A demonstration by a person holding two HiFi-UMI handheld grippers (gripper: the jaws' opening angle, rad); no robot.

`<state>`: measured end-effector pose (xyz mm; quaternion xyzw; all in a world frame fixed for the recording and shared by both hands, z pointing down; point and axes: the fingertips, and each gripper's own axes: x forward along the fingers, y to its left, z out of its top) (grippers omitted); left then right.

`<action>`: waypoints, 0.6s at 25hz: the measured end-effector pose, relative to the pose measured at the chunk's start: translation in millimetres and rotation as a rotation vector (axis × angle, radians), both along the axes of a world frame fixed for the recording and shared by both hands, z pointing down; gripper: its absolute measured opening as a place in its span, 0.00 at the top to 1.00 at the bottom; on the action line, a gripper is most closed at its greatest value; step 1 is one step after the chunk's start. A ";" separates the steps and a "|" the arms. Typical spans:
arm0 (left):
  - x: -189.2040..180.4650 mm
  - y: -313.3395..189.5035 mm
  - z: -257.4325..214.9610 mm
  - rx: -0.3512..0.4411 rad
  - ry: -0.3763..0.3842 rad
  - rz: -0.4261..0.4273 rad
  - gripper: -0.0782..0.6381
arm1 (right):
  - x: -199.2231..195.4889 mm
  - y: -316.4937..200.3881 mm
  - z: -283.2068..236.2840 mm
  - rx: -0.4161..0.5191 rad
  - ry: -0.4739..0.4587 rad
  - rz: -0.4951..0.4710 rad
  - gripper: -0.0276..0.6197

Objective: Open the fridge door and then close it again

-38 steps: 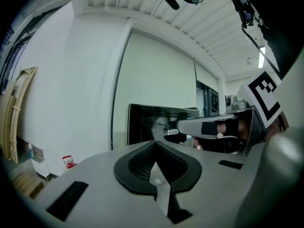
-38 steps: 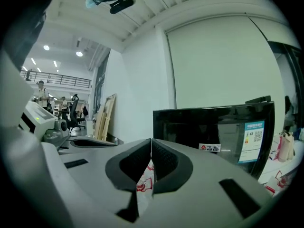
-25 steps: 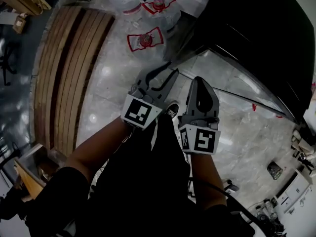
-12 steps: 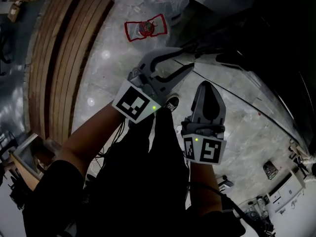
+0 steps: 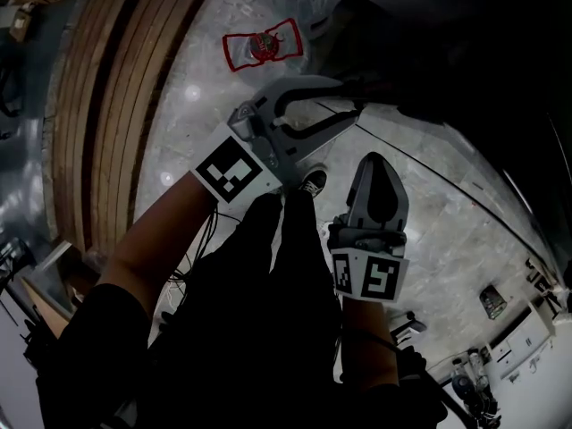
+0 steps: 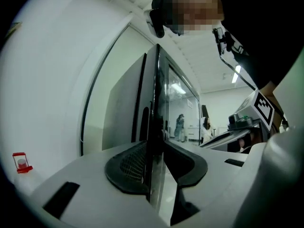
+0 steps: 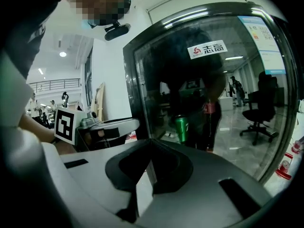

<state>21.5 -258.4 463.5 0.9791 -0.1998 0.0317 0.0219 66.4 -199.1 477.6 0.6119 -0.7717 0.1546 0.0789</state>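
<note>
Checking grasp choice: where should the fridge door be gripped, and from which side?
Probably the black vertical side edge of the fridge door: an upright, narrow strip beside flat glass that offers no purchase. Come in edge-on and level, one jaw on each face.

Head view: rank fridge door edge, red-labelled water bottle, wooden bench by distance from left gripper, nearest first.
1. fridge door edge: between the jaws of the left gripper, which have just been closing onto it.
2. red-labelled water bottle: on the floor, up-left.
3. wooden bench: far left.
</note>
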 end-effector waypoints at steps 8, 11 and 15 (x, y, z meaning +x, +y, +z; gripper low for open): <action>-1.1 1.2 2.6 -0.097 0.045 -0.055 0.75 | 4.4 16.7 7.6 -0.013 -0.010 0.019 0.93; -1.9 1.2 1.2 -0.104 0.056 -0.093 0.75 | 3.8 25.4 10.6 -0.029 -0.014 0.022 0.93; -5.4 7.2 -3.3 -0.126 0.097 -0.131 0.75 | 3.2 35.9 9.3 -0.029 -0.017 0.033 0.93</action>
